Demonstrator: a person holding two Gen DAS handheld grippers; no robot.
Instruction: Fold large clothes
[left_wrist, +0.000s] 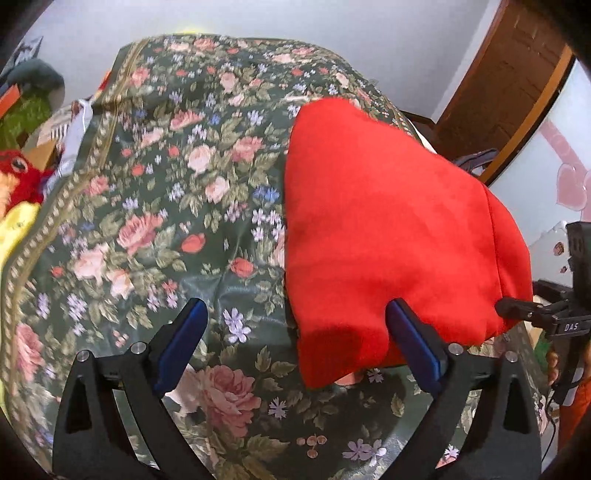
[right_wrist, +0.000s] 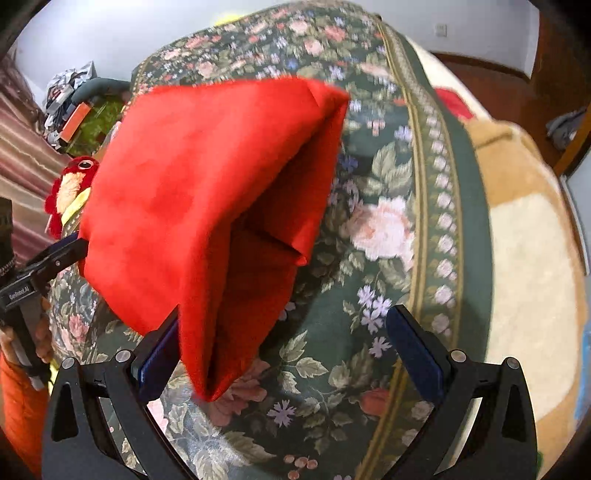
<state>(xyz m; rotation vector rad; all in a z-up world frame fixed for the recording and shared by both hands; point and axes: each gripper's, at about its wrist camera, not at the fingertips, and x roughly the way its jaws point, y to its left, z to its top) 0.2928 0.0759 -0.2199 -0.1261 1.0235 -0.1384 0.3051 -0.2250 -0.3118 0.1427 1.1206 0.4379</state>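
A folded red garment (left_wrist: 388, 229) lies on a green floral bedspread (left_wrist: 166, 184). My left gripper (left_wrist: 295, 317) is open, low over the spread at the garment's near left corner; its right finger (left_wrist: 413, 343) touches the red edge. The right gripper shows at the right edge of the left wrist view (left_wrist: 517, 308), its tip against the garment's near right corner. In the right wrist view the garment (right_wrist: 207, 192) shows stacked layers with an open fold. My right gripper (right_wrist: 284, 332) is open; its left finger (right_wrist: 162, 347) is beside the garment's near corner. The left gripper shows at the left of this view (right_wrist: 70, 247).
Plush toys (left_wrist: 18, 177) and clutter lie left of the bed. A beige and white blanket (right_wrist: 528, 258) covers the bed to the right of the spread (right_wrist: 369, 221). A brown wooden door (left_wrist: 509, 74) stands at the back right.
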